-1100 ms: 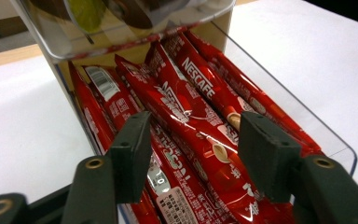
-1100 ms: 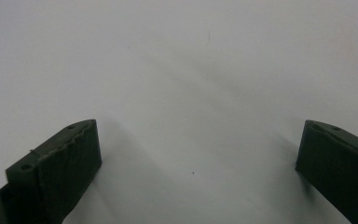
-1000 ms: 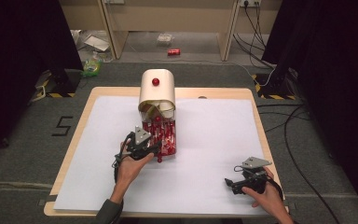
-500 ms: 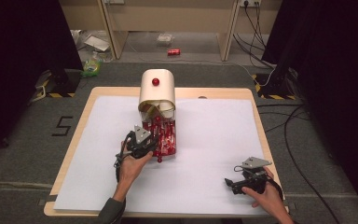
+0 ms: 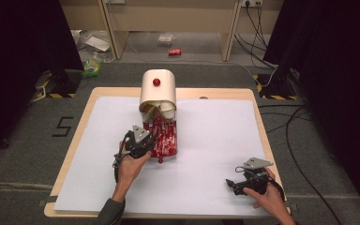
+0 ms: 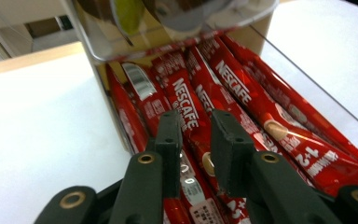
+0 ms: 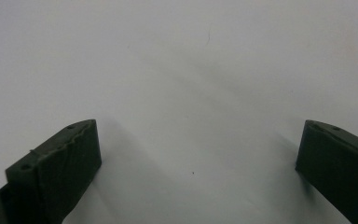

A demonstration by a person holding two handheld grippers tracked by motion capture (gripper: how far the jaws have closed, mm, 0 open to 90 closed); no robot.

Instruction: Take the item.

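A cream dispenser with a red knob stands at the back of the table, and several red Nescafe sachets fan out of its clear tray. My left gripper reaches into that pile from the left. In the left gripper view its jaws have just been closing, and the left gripper now stands narrow with one red sachet between the pads, which touch its sides. My right gripper rests low at the front right of the white sheet. In the right gripper view the right gripper is wide open over bare white paper.
A white sheet covers the wooden table. The clear tray wall runs along the right of the sachets. On the floor beyond lie a red can, a green item and cables to the right.
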